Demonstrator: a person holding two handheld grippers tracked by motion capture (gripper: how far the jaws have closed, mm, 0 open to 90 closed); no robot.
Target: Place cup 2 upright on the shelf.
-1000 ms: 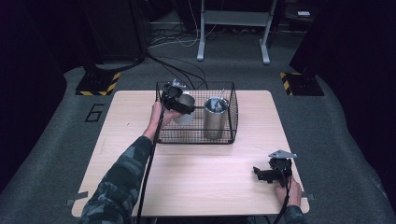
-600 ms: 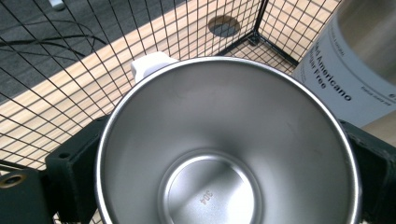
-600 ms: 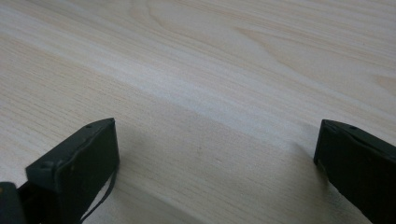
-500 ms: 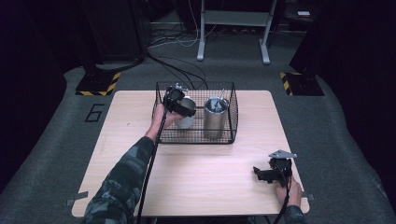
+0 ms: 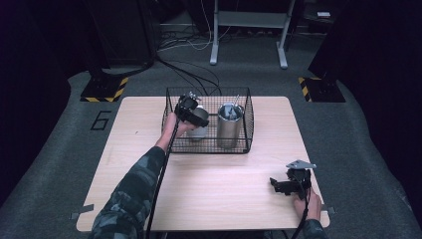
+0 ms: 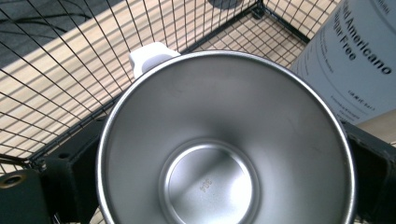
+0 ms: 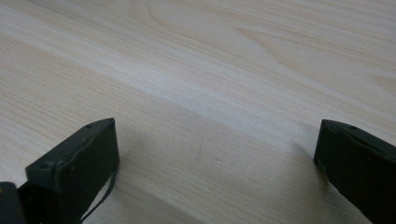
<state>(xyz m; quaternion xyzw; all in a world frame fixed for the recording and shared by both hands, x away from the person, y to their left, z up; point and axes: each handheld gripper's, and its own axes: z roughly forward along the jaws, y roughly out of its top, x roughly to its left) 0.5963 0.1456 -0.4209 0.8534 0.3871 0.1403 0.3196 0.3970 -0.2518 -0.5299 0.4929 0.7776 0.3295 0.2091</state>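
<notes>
Left gripper view: steel cup [image 6: 224, 154], empty, white handle [image 6: 149, 56]. Thin-walled, rigid, likely light; polished sides slippery, so hold across the body below the rim. Left gripper [image 5: 191, 112] clamps it within the wire basket [image 5: 246, 144], beside a tall canister [image 5: 229, 124]. Right gripper [image 5: 288, 184] rests wide open, empty, on the bench [image 5: 209, 189].

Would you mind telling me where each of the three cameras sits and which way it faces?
High view: above the person's side, facing forward and down on the table; both forearms show.
Left gripper view: on the left gripper, looking into the steel cup; black fingers flank it.
Right gripper view: on the right gripper, facing bare tabletop; fingers apart.
Shared: high and left views show the wire basket.
</notes>
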